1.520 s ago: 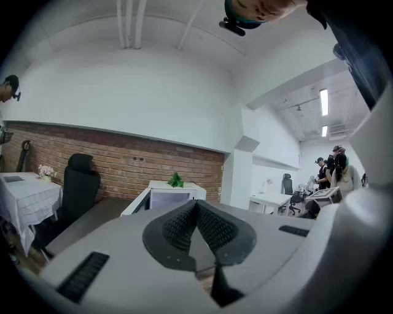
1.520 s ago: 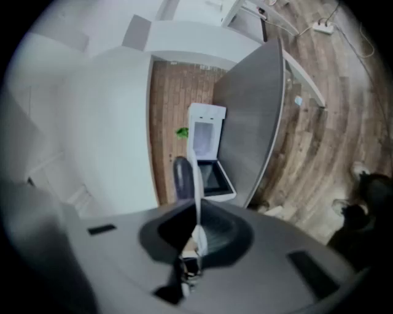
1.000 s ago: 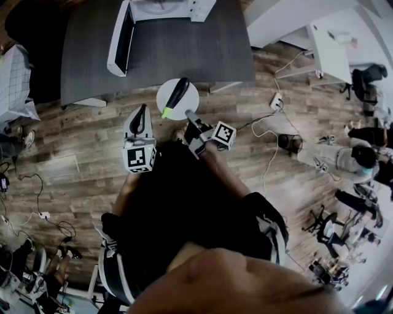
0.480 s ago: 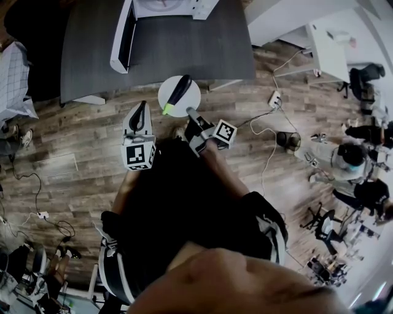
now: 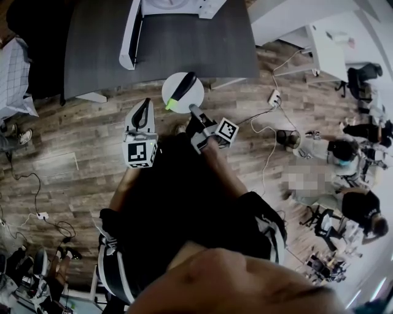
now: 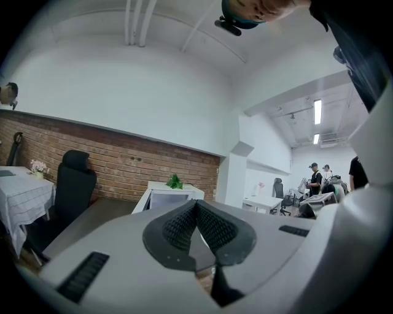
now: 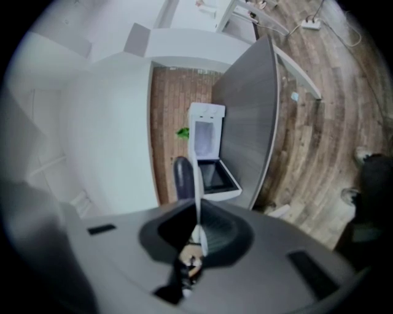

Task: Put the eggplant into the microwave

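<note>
**Eggplant may roll off a plate held by one edge**

Right gripper (image 5: pixel 194 111) has its jaws nearly closed, pinching the rim of a white plate (image 5: pixel 194 95). The eggplant (image 5: pixel 183 87) lies loose on that plate, in the air just short of the dark table (image 5: pixel 196 52). Left gripper (image 5: pixel 142 109) has its jaws together with nothing in them. The microwave (image 5: pixel 172 5) sits at the table's far side, door (image 5: pixel 130 37) open.

Risks:
- The grip is thin and one-sided, so the plate could tip or slip and the eggplant would roll to the floor.
- The plate could clip the open door or cavity lip going in.
</note>
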The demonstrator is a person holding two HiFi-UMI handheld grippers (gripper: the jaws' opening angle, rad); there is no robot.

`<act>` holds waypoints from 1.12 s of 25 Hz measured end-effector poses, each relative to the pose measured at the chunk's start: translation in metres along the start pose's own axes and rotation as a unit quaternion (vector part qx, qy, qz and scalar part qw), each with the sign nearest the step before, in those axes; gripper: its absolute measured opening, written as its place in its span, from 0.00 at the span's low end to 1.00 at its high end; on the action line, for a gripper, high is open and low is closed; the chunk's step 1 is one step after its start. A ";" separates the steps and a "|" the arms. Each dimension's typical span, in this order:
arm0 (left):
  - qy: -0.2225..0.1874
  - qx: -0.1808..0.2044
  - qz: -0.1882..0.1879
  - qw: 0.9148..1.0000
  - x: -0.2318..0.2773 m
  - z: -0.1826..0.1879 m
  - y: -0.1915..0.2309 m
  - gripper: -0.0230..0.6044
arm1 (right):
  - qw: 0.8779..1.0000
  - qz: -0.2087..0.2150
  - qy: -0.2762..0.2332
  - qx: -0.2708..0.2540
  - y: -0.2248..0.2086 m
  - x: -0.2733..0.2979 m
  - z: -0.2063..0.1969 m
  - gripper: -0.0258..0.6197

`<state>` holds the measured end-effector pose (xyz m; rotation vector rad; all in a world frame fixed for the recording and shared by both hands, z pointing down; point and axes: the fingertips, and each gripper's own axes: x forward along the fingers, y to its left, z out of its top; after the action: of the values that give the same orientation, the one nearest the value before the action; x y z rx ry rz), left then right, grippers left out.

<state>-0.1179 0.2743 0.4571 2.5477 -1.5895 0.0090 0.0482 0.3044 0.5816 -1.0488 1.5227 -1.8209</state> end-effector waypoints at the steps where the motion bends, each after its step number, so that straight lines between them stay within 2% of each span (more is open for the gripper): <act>1: 0.002 -0.003 -0.002 1.000 -0.001 0.000 0.001 0.09 | 1.000 0.000 -0.003 0.000 0.000 0.000 -0.001 0.10; 6: -0.004 0.004 -0.011 1.000 -0.003 0.002 0.005 0.09 | 1.000 0.003 -0.011 0.007 0.001 0.004 -0.006 0.10; 11: 0.000 -0.009 -0.007 1.000 0.004 0.001 0.008 0.09 | 1.000 0.004 -0.015 0.012 0.001 0.006 -0.001 0.10; 15: -0.004 -0.003 -0.003 1.000 0.013 -0.001 0.010 0.09 | 1.000 0.006 -0.015 0.016 0.001 0.010 0.006 0.10; 23: 0.012 -0.008 0.015 1.000 0.060 -0.003 0.006 0.09 | 1.000 0.006 -0.007 0.008 0.004 0.031 0.049 0.10; 28: 0.005 -0.004 0.014 1.000 0.098 0.000 0.002 0.09 | 1.000 0.006 0.004 0.003 0.009 0.052 0.083 0.10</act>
<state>-0.0764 0.1856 0.4651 2.5148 -1.6188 0.0187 0.0873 0.2147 0.5888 -1.0297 1.5240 -1.8229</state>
